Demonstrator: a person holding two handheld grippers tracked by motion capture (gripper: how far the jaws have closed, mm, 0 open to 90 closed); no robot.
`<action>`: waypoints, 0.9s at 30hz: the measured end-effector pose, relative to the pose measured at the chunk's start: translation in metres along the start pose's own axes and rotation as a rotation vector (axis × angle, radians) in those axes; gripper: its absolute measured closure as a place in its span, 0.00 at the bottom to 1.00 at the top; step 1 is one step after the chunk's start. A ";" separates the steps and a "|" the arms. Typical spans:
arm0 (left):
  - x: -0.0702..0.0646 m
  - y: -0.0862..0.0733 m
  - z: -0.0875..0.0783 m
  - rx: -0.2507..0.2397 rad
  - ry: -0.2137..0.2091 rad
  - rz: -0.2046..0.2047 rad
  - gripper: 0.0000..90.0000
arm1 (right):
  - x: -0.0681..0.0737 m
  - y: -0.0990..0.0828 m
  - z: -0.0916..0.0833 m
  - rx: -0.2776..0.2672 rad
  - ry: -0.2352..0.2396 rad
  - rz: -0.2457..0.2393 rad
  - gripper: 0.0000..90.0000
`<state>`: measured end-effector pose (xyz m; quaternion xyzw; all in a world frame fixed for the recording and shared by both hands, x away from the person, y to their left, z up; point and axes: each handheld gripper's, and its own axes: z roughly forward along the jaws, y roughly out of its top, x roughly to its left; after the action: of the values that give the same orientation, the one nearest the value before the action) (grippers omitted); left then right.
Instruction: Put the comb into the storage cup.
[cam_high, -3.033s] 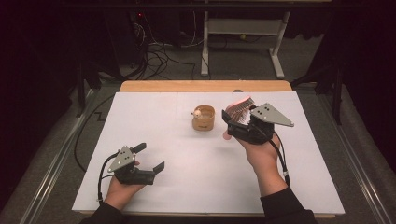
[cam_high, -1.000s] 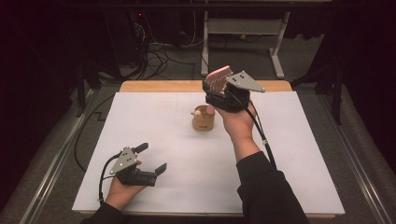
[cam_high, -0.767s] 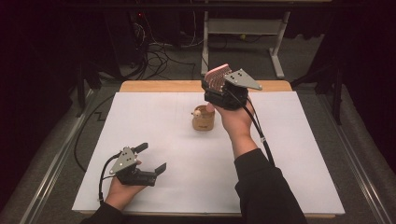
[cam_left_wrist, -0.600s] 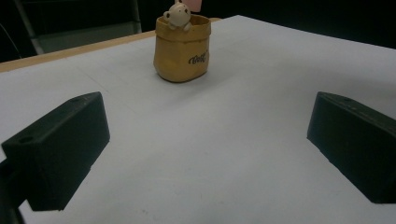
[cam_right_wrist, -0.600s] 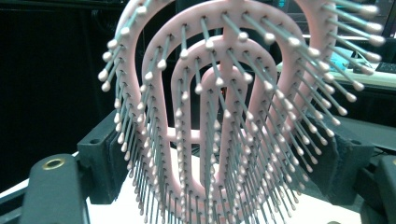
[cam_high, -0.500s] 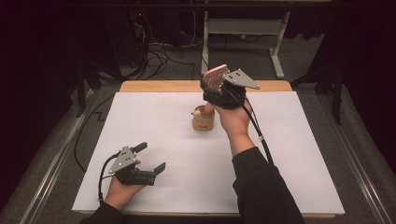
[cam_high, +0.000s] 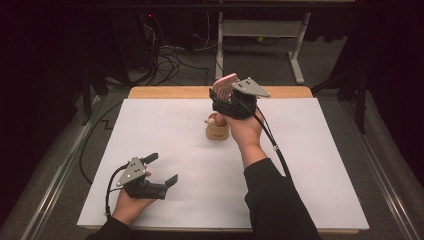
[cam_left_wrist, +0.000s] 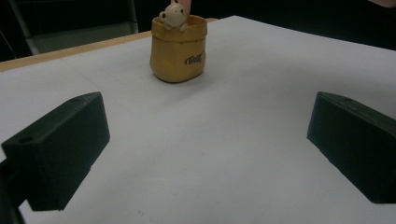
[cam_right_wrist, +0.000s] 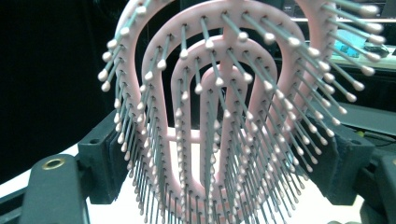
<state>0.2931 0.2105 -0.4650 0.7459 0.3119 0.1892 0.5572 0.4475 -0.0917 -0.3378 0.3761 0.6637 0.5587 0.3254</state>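
Two tongs work the white tabletop. The left tongs rest released and empty, the tan pouch well ahead of them. The right tongs hang just above and behind that pouch, clenched on a pink hairbrush, apparently handle-down, its long axis near upright. Open room lies all around; the far wooden edge is near.

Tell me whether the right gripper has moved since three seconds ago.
Yes. The right gripper, holding the pink hairbrush, went from right of the small tan pot to above its far side.
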 end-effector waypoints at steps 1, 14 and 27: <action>0.000 0.000 0.000 0.000 0.000 -0.001 0.00 | 0.000 0.000 0.001 0.001 0.000 0.003 0.22; 0.000 0.000 0.000 0.003 0.009 0.001 0.00 | 0.000 -0.012 0.012 0.014 0.007 0.036 0.22; 0.001 -0.001 0.001 0.009 0.009 -0.001 0.00 | 0.000 -0.021 0.020 0.030 0.007 0.050 0.22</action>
<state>0.2940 0.2103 -0.4662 0.7475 0.3155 0.1907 0.5526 0.4620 -0.0839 -0.3620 0.3956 0.6636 0.5579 0.3031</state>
